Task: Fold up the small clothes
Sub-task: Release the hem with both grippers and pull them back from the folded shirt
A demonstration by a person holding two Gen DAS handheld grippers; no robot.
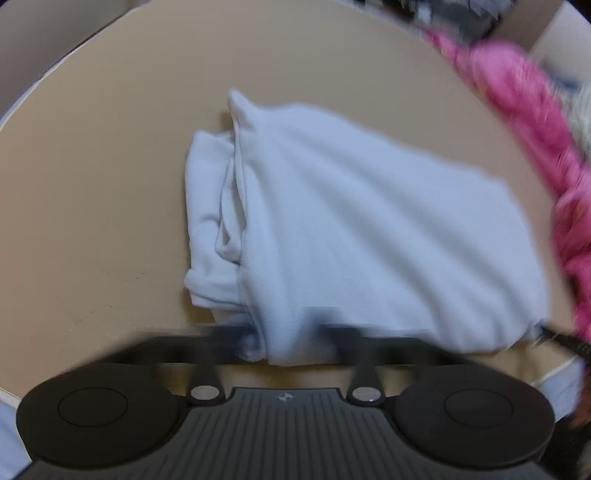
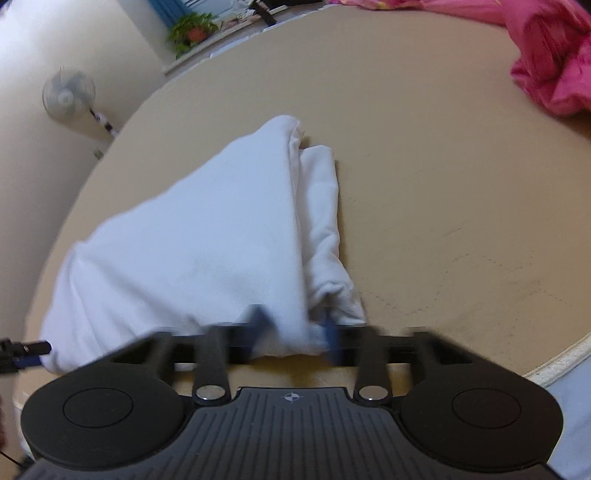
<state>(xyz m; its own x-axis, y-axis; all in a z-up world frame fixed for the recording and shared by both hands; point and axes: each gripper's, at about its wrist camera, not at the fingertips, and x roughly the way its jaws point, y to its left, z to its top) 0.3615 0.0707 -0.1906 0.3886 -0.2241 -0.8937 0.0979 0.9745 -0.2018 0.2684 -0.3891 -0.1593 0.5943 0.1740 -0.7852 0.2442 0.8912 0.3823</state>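
White cloth (image 1: pixel 369 229) lies partly folded mid-table (image 1: pixel 92 184), bare tan surface open to its left and far side. Pink heap (image 1: pixel 535 147) crowds the right edge. Left gripper (image 1: pixel 288 339) and right gripper (image 2: pixel 295 332) each pinch the cloth's near hem, jaws closed on it, apparently; motion blur smears the fingertips.

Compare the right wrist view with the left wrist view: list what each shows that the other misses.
Only the right wrist view: a standing fan, a potted plant on a ledge, and the right tool pinching the white garment's near edge.
Only the left wrist view: the left tool gripping its own part of that near edge.
Both: the white garment, the tan table and the pink cloth.
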